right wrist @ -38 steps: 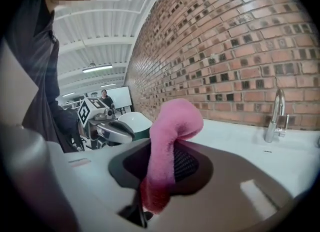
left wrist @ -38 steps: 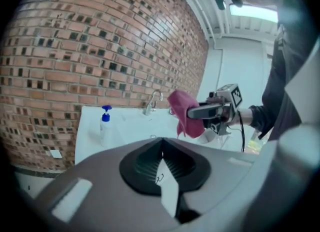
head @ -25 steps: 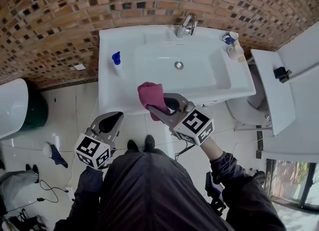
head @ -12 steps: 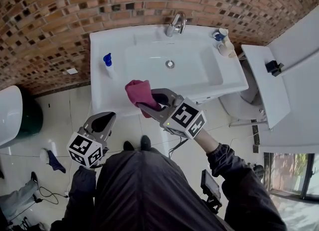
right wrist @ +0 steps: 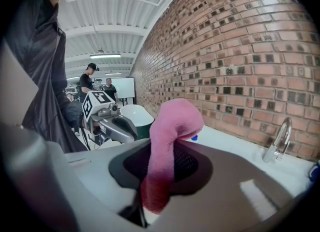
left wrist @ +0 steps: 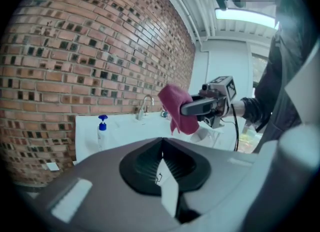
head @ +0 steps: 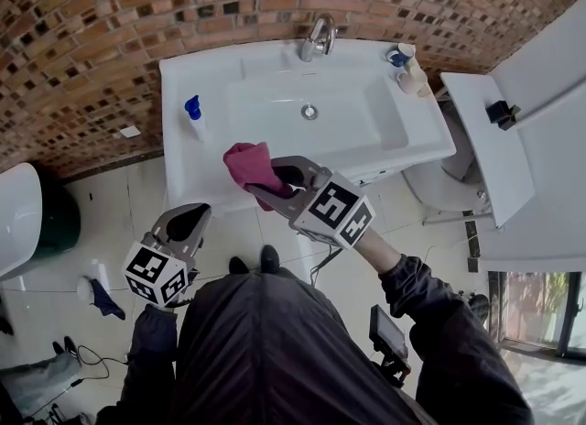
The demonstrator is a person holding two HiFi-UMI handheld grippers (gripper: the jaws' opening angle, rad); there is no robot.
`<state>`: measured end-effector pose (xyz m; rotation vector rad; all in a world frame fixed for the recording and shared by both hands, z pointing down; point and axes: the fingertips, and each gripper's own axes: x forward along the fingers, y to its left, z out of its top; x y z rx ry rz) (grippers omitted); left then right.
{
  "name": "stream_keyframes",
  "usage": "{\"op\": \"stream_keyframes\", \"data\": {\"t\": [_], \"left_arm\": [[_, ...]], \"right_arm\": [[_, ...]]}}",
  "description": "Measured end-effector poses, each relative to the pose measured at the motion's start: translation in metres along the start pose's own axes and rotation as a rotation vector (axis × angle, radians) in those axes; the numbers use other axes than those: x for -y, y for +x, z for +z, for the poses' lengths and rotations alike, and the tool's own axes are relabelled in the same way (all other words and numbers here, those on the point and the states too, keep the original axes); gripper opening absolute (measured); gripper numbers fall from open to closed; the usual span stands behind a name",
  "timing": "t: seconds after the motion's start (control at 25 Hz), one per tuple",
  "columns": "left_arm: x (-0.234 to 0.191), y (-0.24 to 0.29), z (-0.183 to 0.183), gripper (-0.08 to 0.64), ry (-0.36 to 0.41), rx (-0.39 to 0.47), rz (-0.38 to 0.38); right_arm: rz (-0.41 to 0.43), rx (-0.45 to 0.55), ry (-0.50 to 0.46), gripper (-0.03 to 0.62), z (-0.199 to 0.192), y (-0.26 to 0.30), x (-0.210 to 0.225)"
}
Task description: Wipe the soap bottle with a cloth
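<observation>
My right gripper [head: 267, 185] is clamping the cloth [head: 245, 161]; my left gripper [head: 186, 223] is hanging shut, empty, apart from the bottle [head: 193, 115].

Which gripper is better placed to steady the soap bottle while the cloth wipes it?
Probably the left gripper: empty, jaws shut, and in front of the sink end where the soap bottle stands. The right gripper is shut on the pink cloth, so it should wipe.

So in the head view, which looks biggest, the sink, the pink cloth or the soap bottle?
1. sink
2. pink cloth, though it is held up nearer the camera, so that may flatter it
3. soap bottle
</observation>
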<state>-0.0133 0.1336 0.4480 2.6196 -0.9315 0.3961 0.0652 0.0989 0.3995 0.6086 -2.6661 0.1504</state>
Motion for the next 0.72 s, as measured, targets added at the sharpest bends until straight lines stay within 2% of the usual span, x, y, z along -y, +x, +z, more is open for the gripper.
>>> {"op": "stream_keyframes", "data": {"t": [0.36, 0.72], "left_arm": [[-0.003, 0.000, -0.002, 0.000, 0.004, -0.012, 0.007], [0.004, 0.008, 0.001, 0.000, 0.018, -0.017, -0.016]], "right_arm": [[0.007, -0.002, -0.042, 0.089, 0.005, 0.006, -0.008], [-0.009, -0.001, -0.020, 0.087, 0.002, 0.000, -0.008]]}}
